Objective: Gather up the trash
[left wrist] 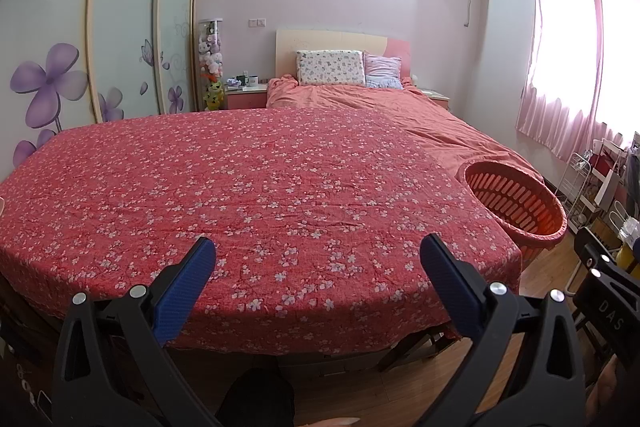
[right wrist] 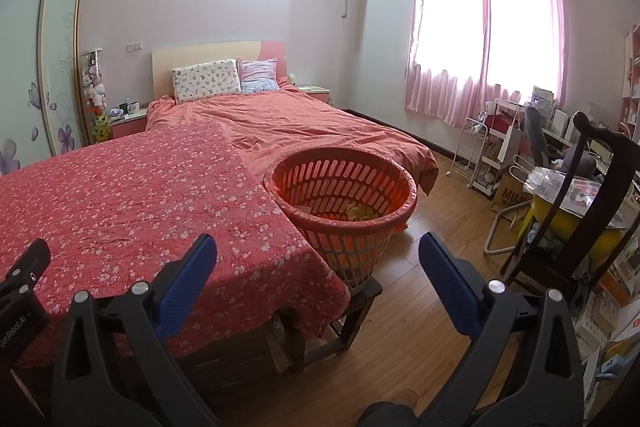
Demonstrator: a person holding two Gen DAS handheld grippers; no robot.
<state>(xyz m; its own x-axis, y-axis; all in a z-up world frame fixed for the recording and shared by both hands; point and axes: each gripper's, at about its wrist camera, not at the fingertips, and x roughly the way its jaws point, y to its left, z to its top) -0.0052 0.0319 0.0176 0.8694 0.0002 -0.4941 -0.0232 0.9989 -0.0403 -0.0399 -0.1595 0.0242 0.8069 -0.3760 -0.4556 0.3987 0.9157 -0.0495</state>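
An orange slotted plastic basket (right wrist: 344,199) stands on a dark stool at the right end of a table covered with a red flowered cloth (left wrist: 256,195). Yellowish crumpled trash (right wrist: 362,213) lies in the basket's bottom. The basket also shows in the left wrist view (left wrist: 516,203). My left gripper (left wrist: 318,267) is open and empty over the near edge of the cloth. My right gripper (right wrist: 318,267) is open and empty, in front of the basket and above the floor. No loose trash shows on the cloth.
A bed (right wrist: 304,123) with an orange quilt lies behind the table. A dark wooden chair (right wrist: 576,203), a white rack (right wrist: 476,155) and cluttered shelves stand at the right. Wood floor (right wrist: 432,219) lies beside the basket. A wardrobe (left wrist: 120,27) lines the left wall.
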